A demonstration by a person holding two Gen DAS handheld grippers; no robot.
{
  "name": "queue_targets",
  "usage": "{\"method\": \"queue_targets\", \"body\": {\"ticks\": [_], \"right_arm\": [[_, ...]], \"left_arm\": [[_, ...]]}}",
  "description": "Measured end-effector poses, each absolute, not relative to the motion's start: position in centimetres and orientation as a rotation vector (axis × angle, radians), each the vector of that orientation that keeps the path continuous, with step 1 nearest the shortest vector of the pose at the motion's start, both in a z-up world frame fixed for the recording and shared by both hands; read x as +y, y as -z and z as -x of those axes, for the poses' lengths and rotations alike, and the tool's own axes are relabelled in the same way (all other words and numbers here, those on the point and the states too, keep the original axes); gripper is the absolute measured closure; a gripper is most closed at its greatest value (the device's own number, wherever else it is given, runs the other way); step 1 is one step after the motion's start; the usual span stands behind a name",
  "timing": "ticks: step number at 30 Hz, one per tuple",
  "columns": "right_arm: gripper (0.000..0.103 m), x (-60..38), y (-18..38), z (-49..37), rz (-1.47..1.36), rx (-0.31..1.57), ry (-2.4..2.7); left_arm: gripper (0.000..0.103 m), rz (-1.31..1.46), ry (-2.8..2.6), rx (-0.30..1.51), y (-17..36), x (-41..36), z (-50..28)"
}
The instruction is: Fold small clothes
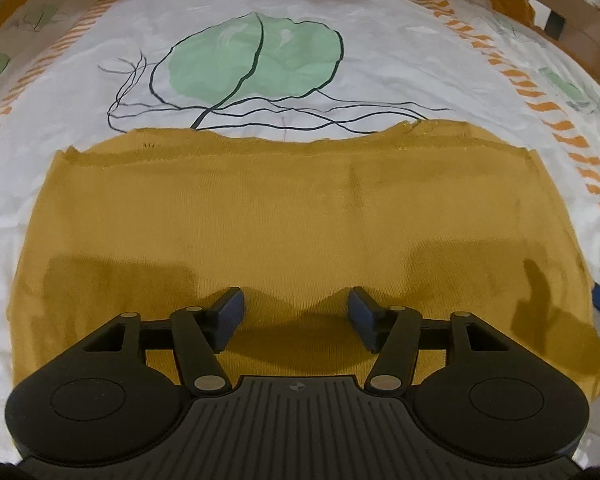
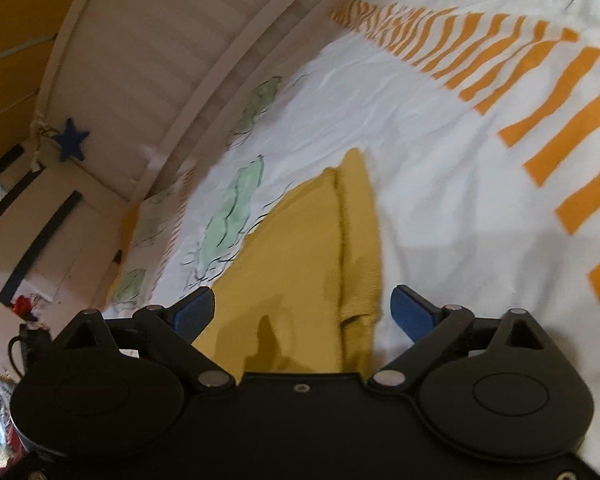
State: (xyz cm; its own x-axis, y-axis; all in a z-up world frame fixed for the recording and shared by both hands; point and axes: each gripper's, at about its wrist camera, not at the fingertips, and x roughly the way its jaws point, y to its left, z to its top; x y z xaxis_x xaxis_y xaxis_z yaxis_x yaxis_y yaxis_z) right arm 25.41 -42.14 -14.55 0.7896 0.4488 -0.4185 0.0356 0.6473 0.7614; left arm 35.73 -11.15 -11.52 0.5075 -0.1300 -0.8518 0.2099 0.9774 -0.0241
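A mustard-yellow knit garment (image 1: 284,216) lies spread flat on a white bedsheet (image 1: 400,68) printed with green leaves and orange stripes. The left gripper (image 1: 296,312) hangs over its near edge, jaws parted, nothing between the pads. The right gripper (image 2: 304,312) (jaws spread wide) straddles the garment's folded side edge, gripping nothing.

The black left gripper (image 1: 296,314) with blue pads tilts steeply down, jaws parted; the black right gripper (image 2: 303,314) gapes wider.

Home bedroom: printed bedsheet (image 1: 380,80), wooden bed frame (image 2: 204,60).
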Motion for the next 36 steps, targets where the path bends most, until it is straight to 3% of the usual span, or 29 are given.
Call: {"method": "queue_targets", "body": {"ticks": [14, 21, 27, 36], "right_arm": [[0.011, -41.4, 15.5, -26.0, -0.903, 0.603, -0.345], [0.011, -40.6, 15.2, -25.9, -0.829, 0.611, -0.333], [0.012, -40.2, 15.1, -25.7, -0.782, 0.618, -0.326], [0.029, -40.2, 14.5, -26.3, -0.761, 0.702, -0.247]], "left_arm": [[0.044, 0.003, 0.213, 1.035, 10.2, -9.7, -32.9], [0.042, 0.011, 0.257, 1.001, 12.3, -9.0, -29.9], [0.045, 0.054, 0.288, 0.981, 10.9, -7.5, -29.2], [0.045, 0.193, 0.087, 0.912, 9.0, 2.9, -27.4]]}}
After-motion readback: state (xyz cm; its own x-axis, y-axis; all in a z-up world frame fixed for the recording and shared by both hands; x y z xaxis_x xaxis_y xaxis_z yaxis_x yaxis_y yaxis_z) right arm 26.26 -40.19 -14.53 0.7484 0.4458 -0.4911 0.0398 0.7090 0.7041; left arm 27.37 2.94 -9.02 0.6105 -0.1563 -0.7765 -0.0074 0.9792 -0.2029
